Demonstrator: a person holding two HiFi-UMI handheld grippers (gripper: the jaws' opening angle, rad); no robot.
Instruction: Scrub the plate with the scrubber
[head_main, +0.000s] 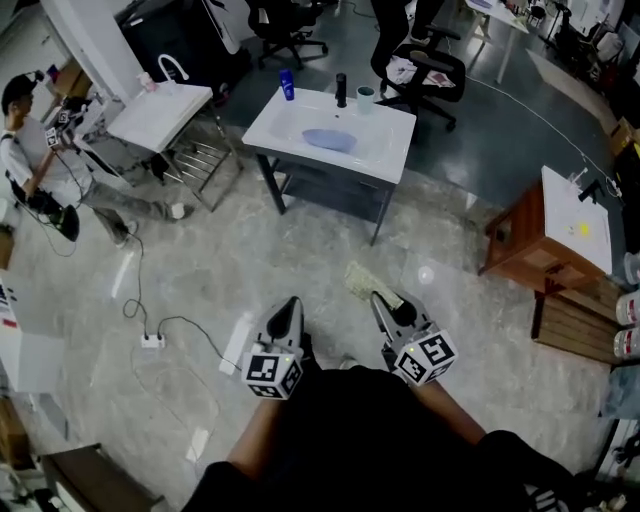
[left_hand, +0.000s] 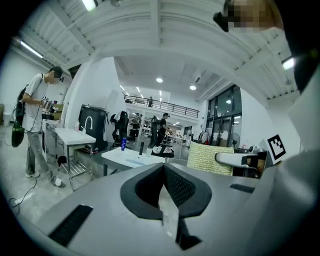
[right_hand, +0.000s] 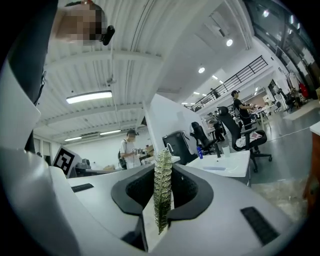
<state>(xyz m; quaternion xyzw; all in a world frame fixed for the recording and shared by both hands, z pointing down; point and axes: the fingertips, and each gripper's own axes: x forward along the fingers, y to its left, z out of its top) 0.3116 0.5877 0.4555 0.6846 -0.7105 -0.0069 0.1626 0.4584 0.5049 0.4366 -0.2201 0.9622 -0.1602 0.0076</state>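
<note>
A pale blue plate (head_main: 328, 140) lies in the basin of a white sink table (head_main: 390, 150) some way ahead across the floor. In the head view both grippers are held low, close to the body. My right gripper (head_main: 384, 301) is shut on a yellow-green scrubber (head_main: 361, 281), which stands edge-on between its jaws in the right gripper view (right_hand: 162, 192). My left gripper (head_main: 288, 308) is shut with nothing between its jaws (left_hand: 164, 169). From the left gripper view the scrubber (left_hand: 210, 159) shows flat-on to the right, and the plate (left_hand: 135, 161) is far off.
A blue bottle (head_main: 287, 85), a black tap (head_main: 341, 90) and a cup (head_main: 366, 97) stand at the sink's back edge. A second sink table (head_main: 160, 115) and a person (head_main: 30, 150) are at left. A wooden cabinet (head_main: 530, 245) is at right. A cable and socket (head_main: 152, 340) lie on the floor.
</note>
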